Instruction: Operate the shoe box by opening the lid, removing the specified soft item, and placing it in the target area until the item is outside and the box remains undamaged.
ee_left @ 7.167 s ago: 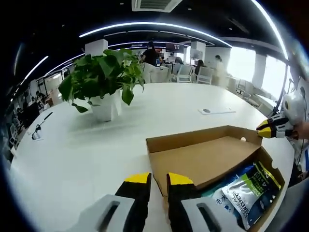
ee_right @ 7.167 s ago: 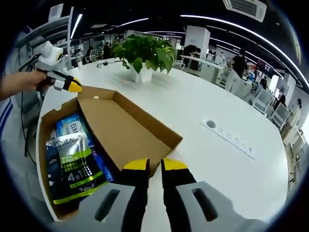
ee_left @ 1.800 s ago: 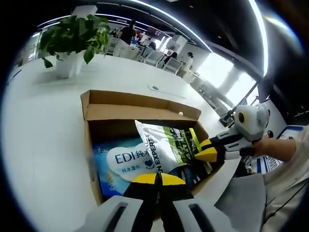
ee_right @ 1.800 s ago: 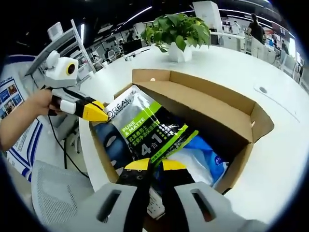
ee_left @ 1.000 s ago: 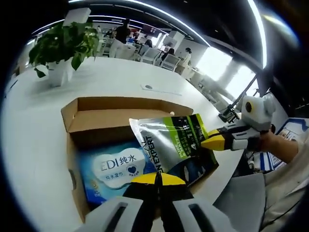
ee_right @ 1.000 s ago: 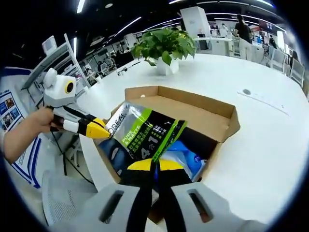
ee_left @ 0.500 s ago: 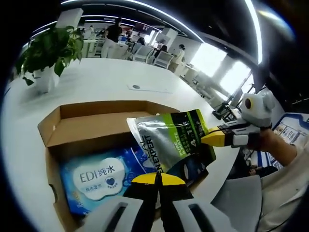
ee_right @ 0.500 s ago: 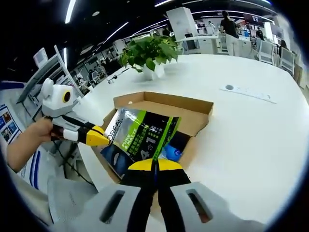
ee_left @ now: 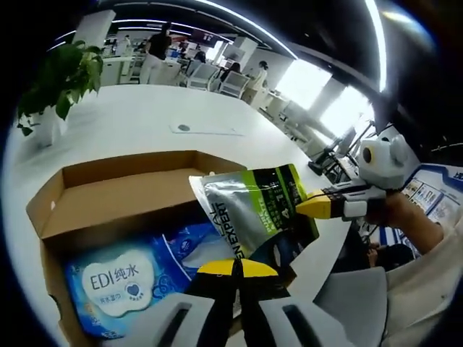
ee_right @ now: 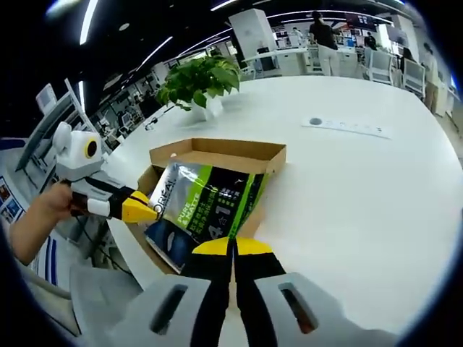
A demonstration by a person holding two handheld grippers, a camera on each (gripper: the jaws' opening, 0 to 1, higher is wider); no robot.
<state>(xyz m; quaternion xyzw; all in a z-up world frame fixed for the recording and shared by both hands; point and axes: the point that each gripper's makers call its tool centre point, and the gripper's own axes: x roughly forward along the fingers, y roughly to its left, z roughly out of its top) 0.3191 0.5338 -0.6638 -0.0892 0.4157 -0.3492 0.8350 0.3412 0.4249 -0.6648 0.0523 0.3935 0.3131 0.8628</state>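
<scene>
Left gripper view: at bottom centre the left gripper [ee_left: 237,269] has its yellow-tipped jaws pressed together on the lower edge of a silver, green and black pouch [ee_left: 253,210], which is lifted above the open shoe box [ee_left: 108,191] in the left half of the frame. At right centre the right gripper [ee_left: 329,206], held in a person's hand [ee_left: 394,210], pinches the pouch's far corner with its yellow tips. Inside the box, at lower left, lies a blue pack of wet wipes [ee_left: 123,271] printed with "EDI". The box stands on a white table [ee_left: 137,123], with a potted plant [ee_left: 54,79] at the upper left edge and a flat socket strip [ee_left: 206,130] beyond the box. Right gripper view: the right gripper [ee_right: 233,249], at bottom centre, is clamped jaws-together on the near edge of the pouch [ee_right: 206,206], which hangs tilted over the shoe box [ee_right: 217,155] at centre. At left centre the left gripper [ee_right: 134,210], in a hand [ee_right: 51,206], grips the pouch's left corner beside the "L'OREAL" lettering. The potted plant [ee_right: 195,83] stands behind the box at upper centre, the socket strip [ee_right: 347,126] lies at upper right on the table [ee_right: 362,202], and people stand among desks and chairs in the far background.
</scene>
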